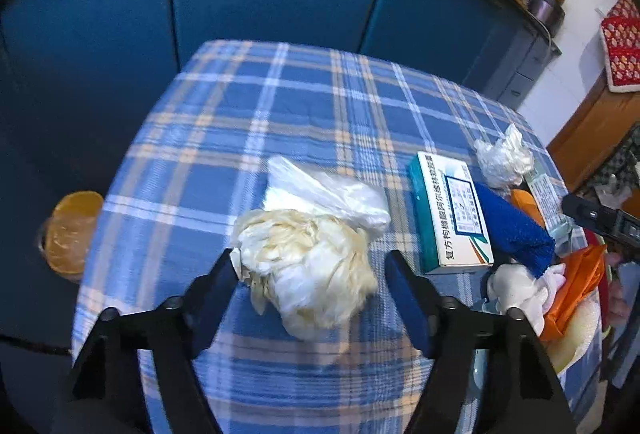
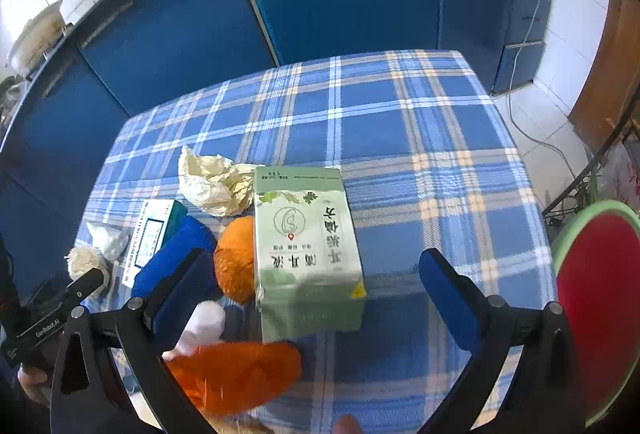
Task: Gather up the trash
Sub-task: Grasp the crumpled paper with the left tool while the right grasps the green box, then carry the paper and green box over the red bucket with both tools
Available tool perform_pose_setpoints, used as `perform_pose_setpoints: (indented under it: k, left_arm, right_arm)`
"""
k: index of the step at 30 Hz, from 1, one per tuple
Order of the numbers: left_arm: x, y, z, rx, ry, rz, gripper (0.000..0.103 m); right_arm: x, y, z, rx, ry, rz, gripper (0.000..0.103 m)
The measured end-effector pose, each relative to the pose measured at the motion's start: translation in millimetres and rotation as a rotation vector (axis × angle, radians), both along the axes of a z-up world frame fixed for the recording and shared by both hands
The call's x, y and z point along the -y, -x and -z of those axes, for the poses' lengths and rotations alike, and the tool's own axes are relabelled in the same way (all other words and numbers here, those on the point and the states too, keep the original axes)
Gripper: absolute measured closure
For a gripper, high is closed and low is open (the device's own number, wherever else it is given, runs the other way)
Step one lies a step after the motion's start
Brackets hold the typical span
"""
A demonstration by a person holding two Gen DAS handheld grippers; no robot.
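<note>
crumpled cream wrapper [image 1: 308,266] on the checked tablecloth [image 1: 280,106], lying between the half-open, empty jaws of the left gripper [image 1: 312,266]; best lowered further before closing, centred on the wad.

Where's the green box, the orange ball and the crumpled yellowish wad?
green box [image 2: 308,254]: right wrist view, middle of its printed top face.
orange ball [image 2: 234,262]: right wrist view, its visible left half.
crumpled yellowish wad [image 1: 308,266]: left wrist view, centre of the bundle.

table [image 1: 304,102], blue plaid cloth | on it: crumpled wad [image 1: 308,266], teal box [image 1: 450,212], green box [image 2: 308,250]
</note>
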State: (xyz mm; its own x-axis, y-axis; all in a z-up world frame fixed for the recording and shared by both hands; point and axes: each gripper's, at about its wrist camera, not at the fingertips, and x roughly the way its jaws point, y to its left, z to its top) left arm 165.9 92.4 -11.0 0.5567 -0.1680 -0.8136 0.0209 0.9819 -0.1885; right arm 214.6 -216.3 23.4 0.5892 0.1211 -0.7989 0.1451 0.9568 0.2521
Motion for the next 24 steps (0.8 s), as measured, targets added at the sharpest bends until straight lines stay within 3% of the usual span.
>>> perform_pose_setpoints:
  k: [2,5,10,24]
  left_arm:
    - [1,0,2,-0.001,0.031,0.011,0.044]
    - [2,3,0,0.020,0.052,0.018,0.051]
    - [2,11,-5,0.037,0.062,0.006,0.054]
    - [29,54,-56,0.148,0.045,0.051,0.054]
  right_arm:
    - [-1,-5,4,-0.023,-0.001,0.000,0.011]
    - [1,-9,12,-0.051,-0.017,-0.011,0.014]
    - [1,-10,18,-0.071,-0.043,-0.034,0.038]
    - [8,39,-27,0.092,-0.053,-0.048,0.040]
